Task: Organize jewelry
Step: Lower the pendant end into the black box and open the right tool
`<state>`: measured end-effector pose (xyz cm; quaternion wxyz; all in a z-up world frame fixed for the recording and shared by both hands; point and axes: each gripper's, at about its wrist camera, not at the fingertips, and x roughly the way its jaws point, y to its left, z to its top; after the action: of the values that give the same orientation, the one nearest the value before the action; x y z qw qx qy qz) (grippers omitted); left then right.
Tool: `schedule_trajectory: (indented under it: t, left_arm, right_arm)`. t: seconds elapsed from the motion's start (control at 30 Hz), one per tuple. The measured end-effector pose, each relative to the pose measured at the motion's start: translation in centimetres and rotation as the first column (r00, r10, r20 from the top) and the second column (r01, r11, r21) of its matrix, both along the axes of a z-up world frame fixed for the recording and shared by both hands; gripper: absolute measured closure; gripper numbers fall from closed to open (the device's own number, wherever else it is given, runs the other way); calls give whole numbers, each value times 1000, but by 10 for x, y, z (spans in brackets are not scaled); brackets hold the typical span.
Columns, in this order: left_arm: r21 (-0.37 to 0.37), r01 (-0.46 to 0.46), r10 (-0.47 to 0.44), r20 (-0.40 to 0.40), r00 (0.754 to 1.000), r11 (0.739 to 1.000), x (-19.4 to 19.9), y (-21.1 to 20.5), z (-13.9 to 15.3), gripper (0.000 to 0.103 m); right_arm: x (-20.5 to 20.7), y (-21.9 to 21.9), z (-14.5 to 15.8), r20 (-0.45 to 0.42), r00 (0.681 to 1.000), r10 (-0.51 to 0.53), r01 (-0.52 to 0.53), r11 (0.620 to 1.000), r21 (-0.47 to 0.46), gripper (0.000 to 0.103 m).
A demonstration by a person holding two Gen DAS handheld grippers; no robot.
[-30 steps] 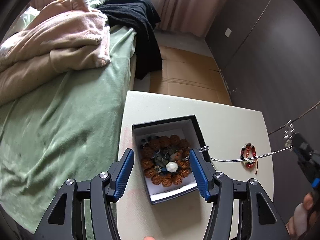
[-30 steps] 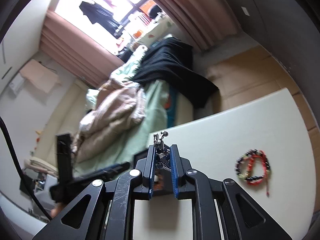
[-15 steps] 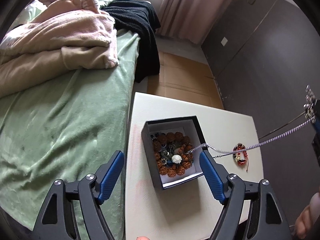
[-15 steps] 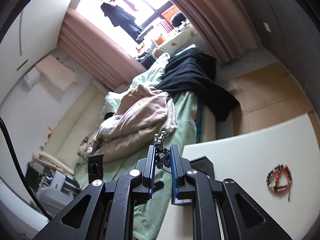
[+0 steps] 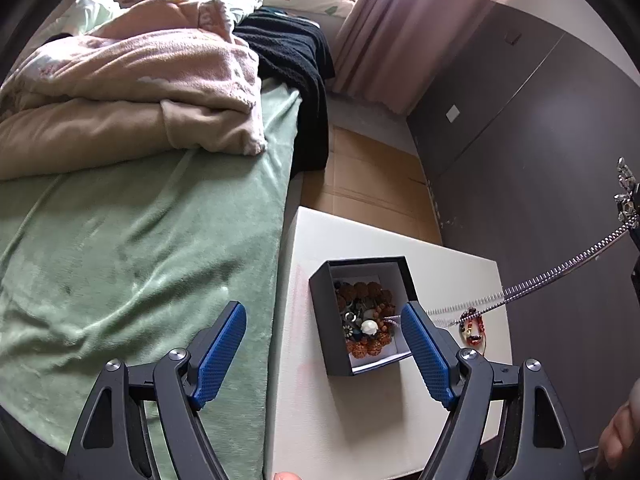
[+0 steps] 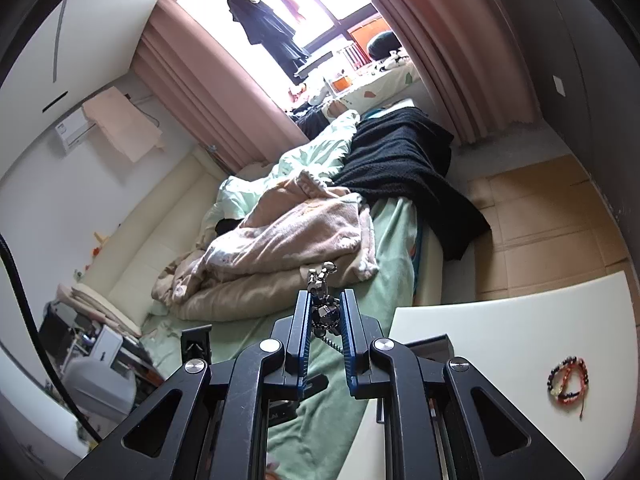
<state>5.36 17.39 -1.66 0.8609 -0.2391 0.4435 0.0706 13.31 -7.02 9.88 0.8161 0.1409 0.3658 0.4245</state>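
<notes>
A black box (image 5: 320, 316) with a white lining stands on the white table (image 5: 360, 420) and holds brown bead bracelets (image 5: 366, 328). My left gripper (image 5: 326, 358) is open and hovers above the box. My right gripper (image 6: 325, 312) is shut on the clasp end of a silver chain (image 5: 552, 272). It holds that end high at the right; the chain stretches taut down to the box. A red and black bead bracelet (image 5: 472, 326) lies on the table right of the box, and also shows in the right wrist view (image 6: 568, 380).
A bed with a green sheet (image 5: 140, 248), a pink blanket (image 5: 132, 92) and a black throw (image 5: 296, 64) lies left of the table. Dark wardrobe doors (image 5: 540, 140) stand to the right. Cardboard (image 5: 368, 176) covers the floor beyond.
Both grippers have risen away from the table. The right gripper has lifted the chain's end higher, drawing the chain out of the box. The left gripper's jaws have spread wider.
</notes>
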Motion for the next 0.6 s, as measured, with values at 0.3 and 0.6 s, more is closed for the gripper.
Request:
schedule_trajectory:
  t: [0.3, 0.6]
  left_arm:
    - [12, -7, 6, 10, 1000, 1000, -4, 2, 3, 23]
    - [23, -27, 27, 14, 1000, 999, -3, 1, -3, 23]
  right_arm:
    - [1, 4, -25, -34, 999, -4, 2, 999, -43, 87]
    - [18, 14, -98, -192, 981, 34, -53, 994, -93, 77]
